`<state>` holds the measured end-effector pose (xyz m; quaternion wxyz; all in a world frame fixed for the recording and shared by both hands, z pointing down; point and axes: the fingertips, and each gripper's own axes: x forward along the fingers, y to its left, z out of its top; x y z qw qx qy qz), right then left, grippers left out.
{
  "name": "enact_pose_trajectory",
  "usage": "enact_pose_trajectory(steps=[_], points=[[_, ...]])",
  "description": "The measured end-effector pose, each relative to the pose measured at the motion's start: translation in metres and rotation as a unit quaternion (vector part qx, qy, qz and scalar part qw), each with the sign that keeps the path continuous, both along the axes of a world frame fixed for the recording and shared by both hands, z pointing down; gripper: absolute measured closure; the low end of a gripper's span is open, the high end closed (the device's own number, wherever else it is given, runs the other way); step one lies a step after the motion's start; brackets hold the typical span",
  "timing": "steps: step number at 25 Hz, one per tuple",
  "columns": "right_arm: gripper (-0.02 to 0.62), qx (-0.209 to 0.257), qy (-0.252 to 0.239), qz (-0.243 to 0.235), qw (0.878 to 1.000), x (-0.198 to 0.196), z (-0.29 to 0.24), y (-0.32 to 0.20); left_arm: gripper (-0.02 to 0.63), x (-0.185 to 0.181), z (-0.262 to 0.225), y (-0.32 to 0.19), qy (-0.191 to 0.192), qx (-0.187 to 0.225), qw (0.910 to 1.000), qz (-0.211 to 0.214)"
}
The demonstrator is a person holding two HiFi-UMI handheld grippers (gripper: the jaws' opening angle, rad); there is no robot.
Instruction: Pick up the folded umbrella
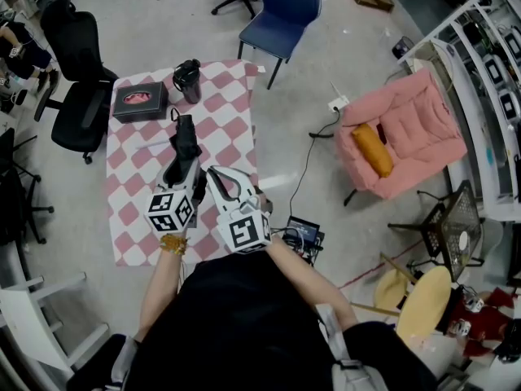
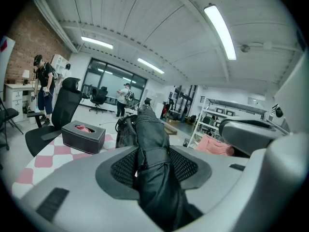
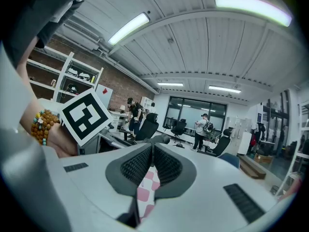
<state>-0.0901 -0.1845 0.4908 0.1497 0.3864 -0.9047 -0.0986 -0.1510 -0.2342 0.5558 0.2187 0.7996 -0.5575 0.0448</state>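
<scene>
The left hand-held gripper (image 1: 182, 168) grips the folded umbrella (image 1: 185, 139).

The folded umbrella (image 1: 184, 147) sits between the jaws of the left gripper (image 1: 183, 169) over the cloth (image 1: 130, 218), with the right gripper (image 1: 218, 177) just beside it on the right. At the cloth's far end a tissue box (image 1: 140, 102) lies left of a jug (image 1: 187, 80). An office chair (image 1: 77, 80) stands left of the cloth, and an armchair (image 1: 407, 129) with a cushion (image 1: 372, 149) on it stands well to the right.

Your surface (image 1: 232, 129): right half and near left corner open. Far left corner blocked: tissue box (image 1: 140, 102), black jug (image 1: 187, 80). Office chair (image 1: 77, 96) crowds left edge, blue chair (image 1: 285, 10) the far end.
</scene>
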Motion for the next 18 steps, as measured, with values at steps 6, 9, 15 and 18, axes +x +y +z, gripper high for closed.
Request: enact_pose_trajectory(steps=[6,9,15,18], points=[[0.577,0.003,-0.005,0.005,1.0,0.002,-0.003,0.0,0.405,-0.002,-0.027,0.0,0.003,0.032,0.9995,-0.002],[0.577,0.005,-0.005,0.005,1.0,0.003,-0.004,0.0,0.405,-0.001,-0.042,0.002,0.001,0.057,0.9984,-0.003],[0.577,0.005,-0.004,0.006,1.0,0.001,-0.003,-0.001,0.405,-0.003,-0.062,0.005,-0.004,0.089,0.996,-0.003],[0.577,0.005,-0.005,0.007,1.0,0.001,-0.003,-0.001,0.405,-0.004,-0.071,0.007,-0.011,0.105,0.9944,-0.005]])
